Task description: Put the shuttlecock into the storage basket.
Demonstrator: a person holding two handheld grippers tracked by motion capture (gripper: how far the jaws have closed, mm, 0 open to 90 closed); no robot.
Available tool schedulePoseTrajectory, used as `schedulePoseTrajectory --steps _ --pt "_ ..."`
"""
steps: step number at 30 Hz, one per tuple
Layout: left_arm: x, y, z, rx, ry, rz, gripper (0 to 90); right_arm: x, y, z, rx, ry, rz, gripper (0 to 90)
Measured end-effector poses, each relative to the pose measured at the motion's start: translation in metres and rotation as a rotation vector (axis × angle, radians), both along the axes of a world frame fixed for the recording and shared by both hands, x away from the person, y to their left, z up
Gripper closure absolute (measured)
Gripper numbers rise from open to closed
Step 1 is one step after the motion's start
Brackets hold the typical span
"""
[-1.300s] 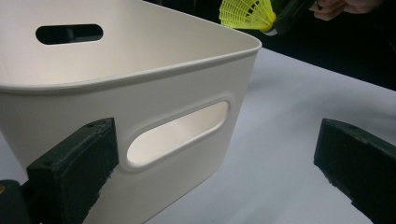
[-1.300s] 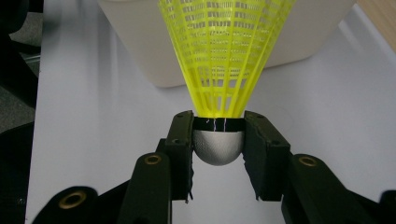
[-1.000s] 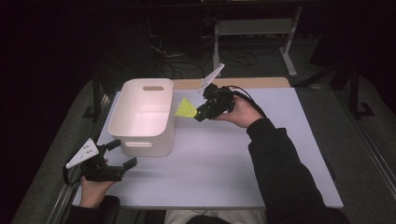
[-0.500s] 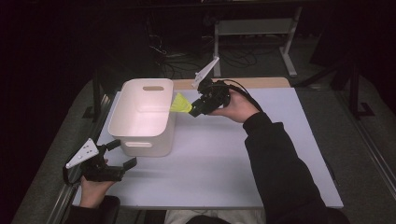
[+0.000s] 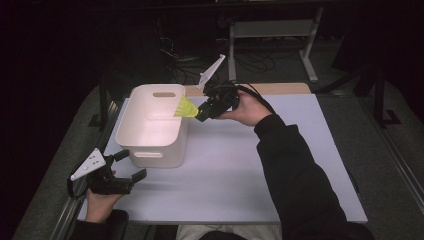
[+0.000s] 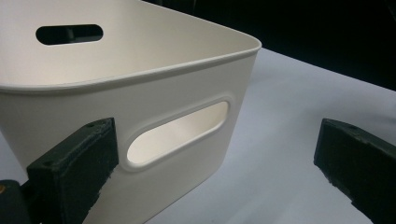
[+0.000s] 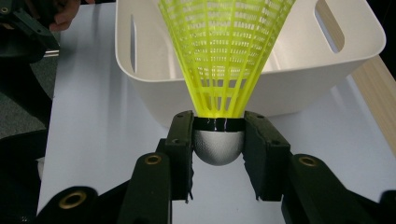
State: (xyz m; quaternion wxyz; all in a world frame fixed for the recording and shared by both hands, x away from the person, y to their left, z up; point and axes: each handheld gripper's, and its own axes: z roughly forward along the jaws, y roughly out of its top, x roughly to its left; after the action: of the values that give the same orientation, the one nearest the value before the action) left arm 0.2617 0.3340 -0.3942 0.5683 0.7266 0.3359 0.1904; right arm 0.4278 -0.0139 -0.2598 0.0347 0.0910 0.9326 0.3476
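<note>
While the right gripper [image 7: 218,140] clamps the yellow shuttlecock [image 7: 224,56] by its grey cork between its jaws, the skirt fans out beyond them over the white bin [image 5: 152,125]. Left gripper [image 6: 215,158] jaws stand open, the bin's handle slot just inside one jaw.

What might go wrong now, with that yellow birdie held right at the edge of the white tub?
The right gripper pinches only the shuttlecock's rounded cork, so it might slip or twist free. Its skirt sits just at the bin's rim; released now, it could catch the edge and land on the table. The left gripper rests open beside the bin, not steadying it.
</note>
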Motion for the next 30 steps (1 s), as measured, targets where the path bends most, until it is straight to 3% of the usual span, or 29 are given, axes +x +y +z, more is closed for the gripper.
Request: schedulePoseTrajectory --steps 30 --pt "-0.001 0.001 0.000 0.001 -0.001 -0.003 0.0 0.002 0.040 0.006 0.020 0.012 0.070 63.0"
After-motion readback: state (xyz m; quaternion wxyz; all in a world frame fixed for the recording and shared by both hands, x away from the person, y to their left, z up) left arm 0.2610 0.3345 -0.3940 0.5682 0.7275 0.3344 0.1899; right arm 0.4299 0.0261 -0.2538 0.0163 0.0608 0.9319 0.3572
